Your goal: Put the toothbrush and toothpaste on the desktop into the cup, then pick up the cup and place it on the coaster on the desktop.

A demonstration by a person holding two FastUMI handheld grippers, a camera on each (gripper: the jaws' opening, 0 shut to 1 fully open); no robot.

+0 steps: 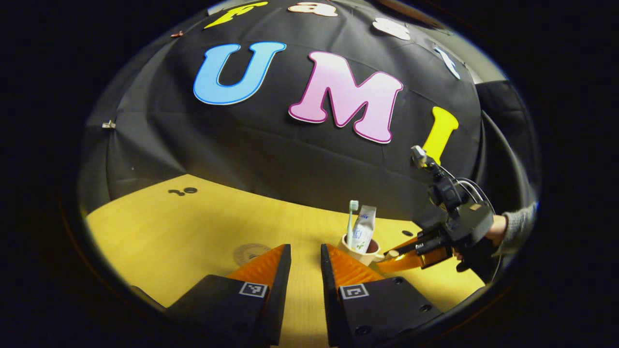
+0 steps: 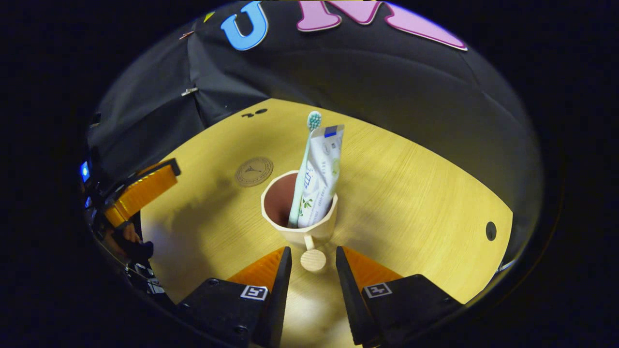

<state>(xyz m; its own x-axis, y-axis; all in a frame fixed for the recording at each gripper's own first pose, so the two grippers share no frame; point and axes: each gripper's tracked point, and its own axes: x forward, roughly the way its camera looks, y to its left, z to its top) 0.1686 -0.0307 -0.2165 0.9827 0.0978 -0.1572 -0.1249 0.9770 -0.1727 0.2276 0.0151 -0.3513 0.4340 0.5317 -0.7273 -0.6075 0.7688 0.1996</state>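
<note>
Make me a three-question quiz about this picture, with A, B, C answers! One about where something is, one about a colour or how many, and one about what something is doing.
1. Where is the toothbrush?
A. Standing in the cup
B. Lying on the coaster
C. Held between two fingers

2. How many things stand in the cup?
A. One
B. Two
C. Four

3. What is the right gripper doing?
A. Squeezing the toothpaste
B. Lifting the coaster
C. Open, with the cup's round handle knob between its fingers

Answers:
1 A: the right gripper view shows the brush upright inside the cup, head up.
2 B: the toothbrush and the toothpaste tube lean side by side in it.
3 C: there are gaps on both sides of the knob, and the cup sits on the desktop, apart from the coaster.
</note>
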